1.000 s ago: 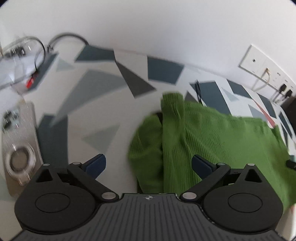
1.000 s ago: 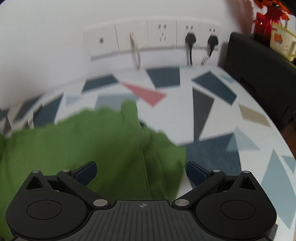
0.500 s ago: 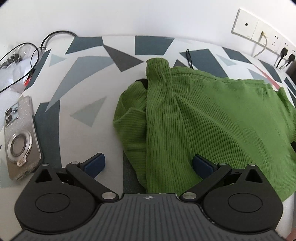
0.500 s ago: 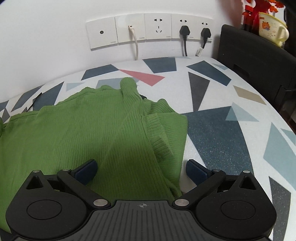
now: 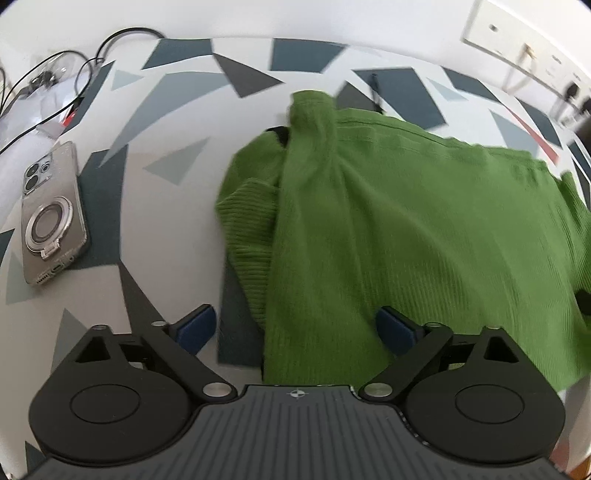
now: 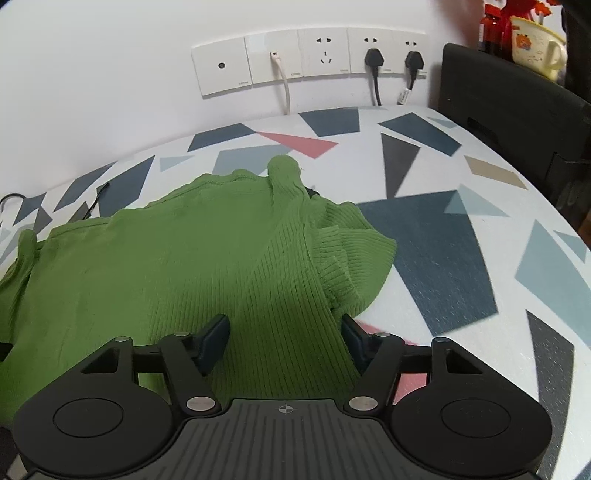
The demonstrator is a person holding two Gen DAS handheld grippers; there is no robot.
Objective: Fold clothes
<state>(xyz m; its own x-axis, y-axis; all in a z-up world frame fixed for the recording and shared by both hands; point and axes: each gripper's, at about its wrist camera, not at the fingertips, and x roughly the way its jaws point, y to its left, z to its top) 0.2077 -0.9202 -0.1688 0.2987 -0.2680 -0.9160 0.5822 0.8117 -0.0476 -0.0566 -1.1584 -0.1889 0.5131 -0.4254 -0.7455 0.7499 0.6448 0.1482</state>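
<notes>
A green ribbed sweater lies spread on the table, its sleeves folded in over the body. My left gripper hovers over the sweater's near left edge. Its jaws are wide and closing slightly, with the folded edge between them and both pads clear of the cloth. In the right wrist view the same sweater fills the left half. My right gripper is over its near right edge. Its jaws are closing, about half apart, on either side of a ridge of knit.
A phone in a clear case with a ring holder lies left of the sweater, with tangled cables behind it. Wall sockets with plugs line the back wall. A black box-like object and a mug stand at the right.
Both grippers have moved in over the sweater's near edge. The right jaws have narrowed a good deal around the knit, and the left jaws have narrowed a little.
</notes>
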